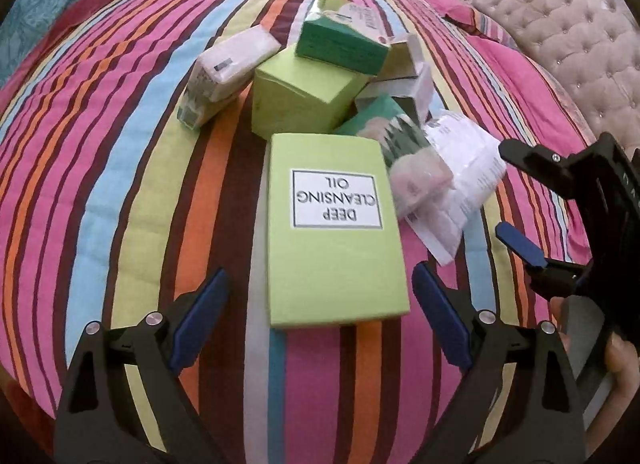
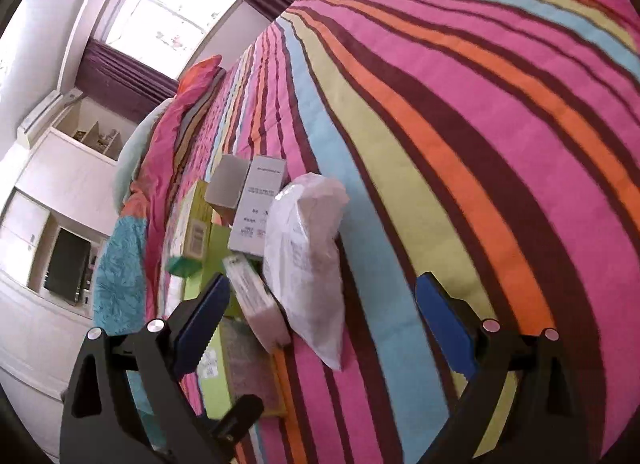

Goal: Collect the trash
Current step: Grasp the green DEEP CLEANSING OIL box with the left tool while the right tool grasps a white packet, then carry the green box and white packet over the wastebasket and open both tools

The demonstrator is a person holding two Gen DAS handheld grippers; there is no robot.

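My left gripper [image 1: 320,304]: black frame, blue pads. Bedspread [image 1: 120,144]: pink, orange, maroon, light-blue, lime stripes. Flat box [image 1: 336,232]: lime green, white label, black lettering. Carton [image 1: 342,42] on the pile: dark green. Curtains [image 2: 124,84]: purple. Headboard [image 1: 560,24]: beige, tufted.

A: What is blocked ahead?
B: The middle is taken by a flat lime-green cardboard box [image 1: 336,232], with piled cartons [image 1: 320,76] behind and a crumpled white plastic bag [image 1: 460,188] beside.
A: And free room?
B: Bare striped quilt [image 1: 120,168] is left open leftward
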